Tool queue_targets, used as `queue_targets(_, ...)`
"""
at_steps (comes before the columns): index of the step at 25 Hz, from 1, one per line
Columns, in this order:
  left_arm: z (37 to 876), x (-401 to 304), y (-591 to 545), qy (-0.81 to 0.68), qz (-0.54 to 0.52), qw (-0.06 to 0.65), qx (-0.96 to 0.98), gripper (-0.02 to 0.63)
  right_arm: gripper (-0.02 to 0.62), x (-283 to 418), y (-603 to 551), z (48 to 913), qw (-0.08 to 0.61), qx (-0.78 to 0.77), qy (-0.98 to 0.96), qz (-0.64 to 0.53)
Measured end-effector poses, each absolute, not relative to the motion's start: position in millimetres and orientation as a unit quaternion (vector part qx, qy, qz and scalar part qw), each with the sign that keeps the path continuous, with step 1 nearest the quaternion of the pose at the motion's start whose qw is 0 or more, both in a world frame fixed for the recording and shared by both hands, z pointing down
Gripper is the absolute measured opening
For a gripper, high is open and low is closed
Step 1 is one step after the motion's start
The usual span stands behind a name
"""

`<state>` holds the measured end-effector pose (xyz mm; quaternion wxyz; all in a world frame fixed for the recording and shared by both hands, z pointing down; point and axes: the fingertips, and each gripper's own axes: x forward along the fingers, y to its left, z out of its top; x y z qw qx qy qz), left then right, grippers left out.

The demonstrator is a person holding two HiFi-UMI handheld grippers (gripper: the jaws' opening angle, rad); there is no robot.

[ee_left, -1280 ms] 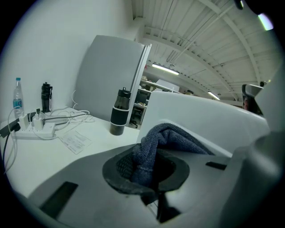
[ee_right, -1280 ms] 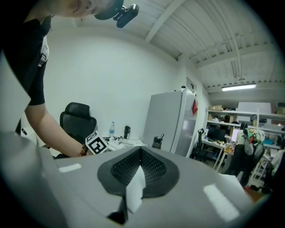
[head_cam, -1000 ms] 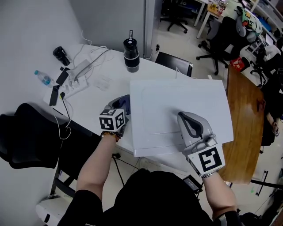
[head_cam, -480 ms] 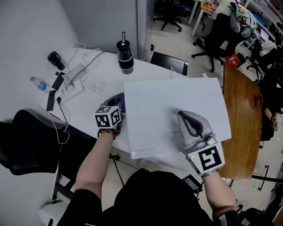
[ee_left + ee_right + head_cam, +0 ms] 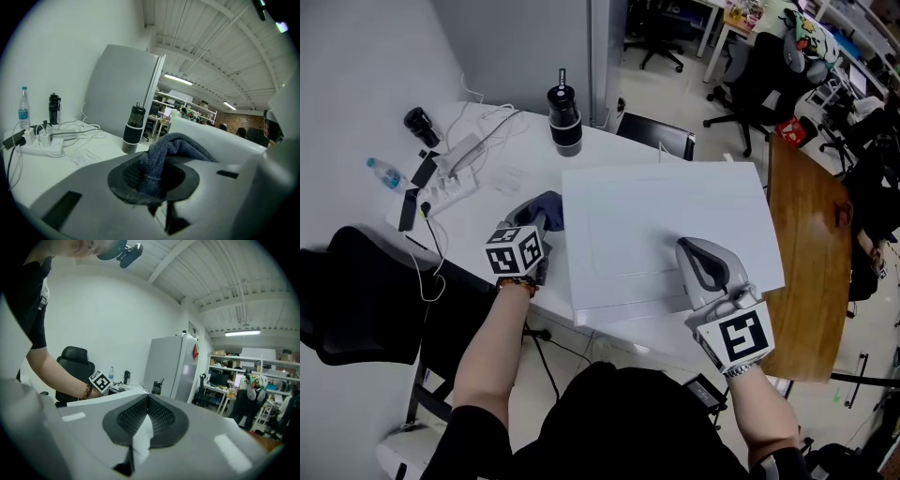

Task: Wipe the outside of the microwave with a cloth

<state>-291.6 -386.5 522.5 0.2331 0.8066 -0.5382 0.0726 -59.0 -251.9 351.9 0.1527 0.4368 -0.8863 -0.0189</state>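
Left of the microwave (image 5: 675, 216), my left gripper (image 5: 534, 220) clamps the blue cloth (image 5: 547, 207), whose loose end lies at the top edge. On the microwave's top I rest my right gripper (image 5: 692, 253), jaws together, nothing between them.

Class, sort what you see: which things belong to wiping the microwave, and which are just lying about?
Job in hand: microwave; blue cloth, clamped in the left gripper; right gripper, shut, over the microwave's top.
Lying about: black tumbler; water bottle; power strip; office chair.
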Motion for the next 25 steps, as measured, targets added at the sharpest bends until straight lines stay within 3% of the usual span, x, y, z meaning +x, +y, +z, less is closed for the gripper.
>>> queue_targets(15, 402, -298, -254, -0.6, 0.019, 0.135, 0.788, 0.044, 0.0, -19, -178, 330, 0.114, 0.402, -0.908, -0.024)
queue_targets(25, 317, -238, -133, -0.616, -0.002, 0.045, 0.787, 0.044, 0.0, 32, -108, 324, 0.095, 0.372, -0.923, -0.032)
